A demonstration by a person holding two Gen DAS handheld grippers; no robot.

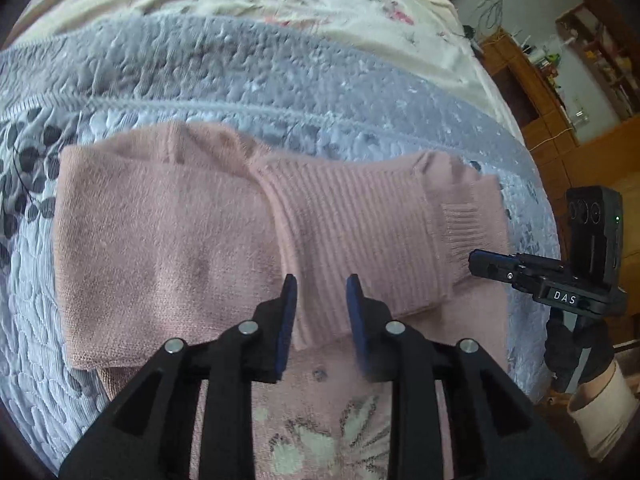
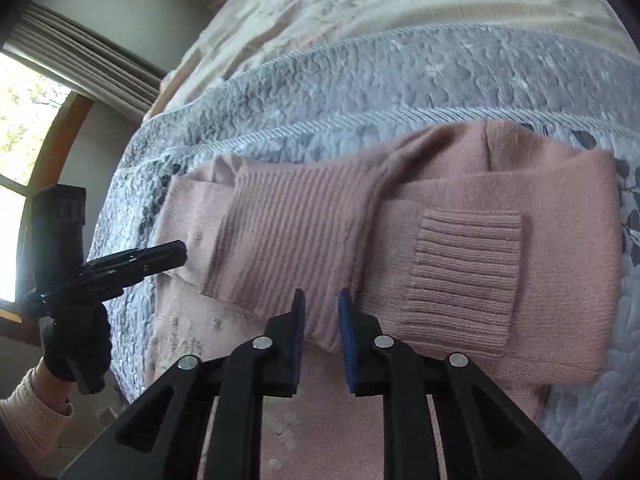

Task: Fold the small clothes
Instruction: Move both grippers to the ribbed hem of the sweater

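Note:
A pink knitted sweater (image 1: 168, 232) lies on the grey-blue quilted bedspread (image 1: 280, 80), with both sleeves folded across its body. One ribbed sleeve (image 1: 360, 232) crosses the middle, and a ribbed cuff (image 2: 464, 280) lies on top to the right. My left gripper (image 1: 322, 284) hovers open over the ribbed sleeve's near edge, nothing between its fingers. My right gripper (image 2: 322, 296) stands open just above the same sleeve (image 2: 288, 232), also holding nothing. Each gripper shows from the side in the other's view: the right gripper (image 1: 480, 260) at the sweater's right edge, the left gripper (image 2: 176, 252) at its left edge.
A cream floral sheet (image 1: 280, 0) covers the bed beyond the bedspread (image 2: 400, 92). Wooden furniture (image 1: 540, 120) stands off the bed's right side. A window (image 2: 24, 120) with curtains is on the left. Gloved hands (image 2: 76, 344) hold the grippers.

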